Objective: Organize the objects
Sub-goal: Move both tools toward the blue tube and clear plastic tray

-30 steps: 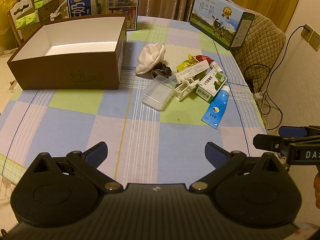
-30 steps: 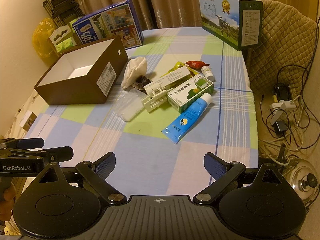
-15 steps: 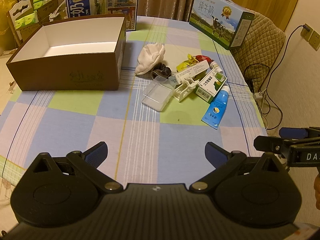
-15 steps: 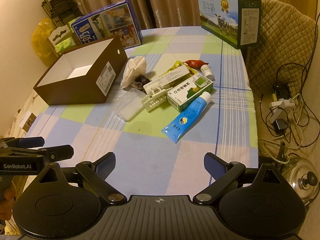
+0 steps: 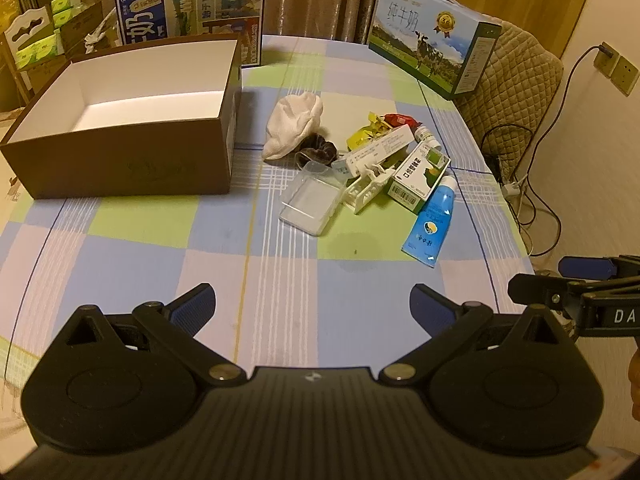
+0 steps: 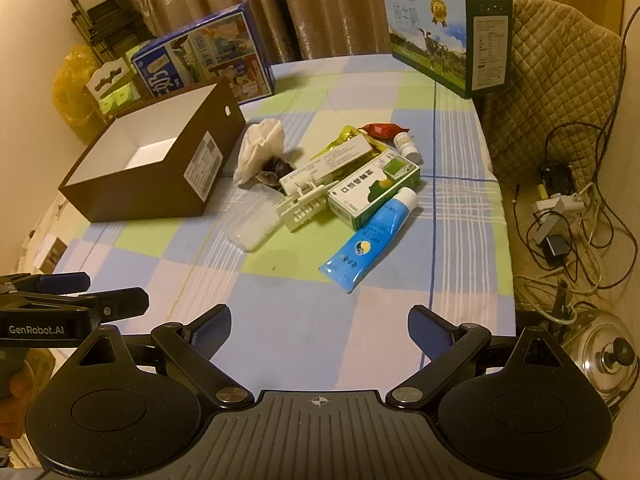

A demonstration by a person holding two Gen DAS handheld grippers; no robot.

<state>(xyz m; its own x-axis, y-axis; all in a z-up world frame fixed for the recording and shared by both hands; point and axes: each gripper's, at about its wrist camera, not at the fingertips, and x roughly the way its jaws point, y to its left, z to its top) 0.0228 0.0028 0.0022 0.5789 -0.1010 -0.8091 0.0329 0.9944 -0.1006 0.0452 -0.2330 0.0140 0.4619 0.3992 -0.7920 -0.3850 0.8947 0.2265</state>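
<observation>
An open brown box (image 5: pixel 120 160) (image 6: pixel 160 184) with a white inside stands at the left of the checked table. To its right lies a pile: a white cloth (image 5: pixel 294 124) (image 6: pixel 260 148), a clear plastic case (image 5: pixel 310 202) (image 6: pixel 250 224), a white clip (image 5: pixel 366 190) (image 6: pixel 304 206), a green and white carton (image 5: pixel 418 180) (image 6: pixel 372 192), a blue tube (image 5: pixel 434 222) (image 6: pixel 372 236), a small white bottle (image 6: pixel 406 146). My left gripper (image 5: pixel 314 306) is open over the near table edge. My right gripper (image 6: pixel 320 332) is open too, nothing between its fingers.
Two milk cartons stand at the back, blue (image 5: pixel 192 12) at left, green and white (image 5: pixel 432 56) at right. A quilted chair (image 5: pixel 516 88) is past the right edge. Cables and a power strip (image 6: pixel 560 208) and a steel pot (image 6: pixel 604 360) lie on the floor.
Both grippers have shifted only slightly; the view sits a touch closer to the table. Nothing was taken hold of or moved.
</observation>
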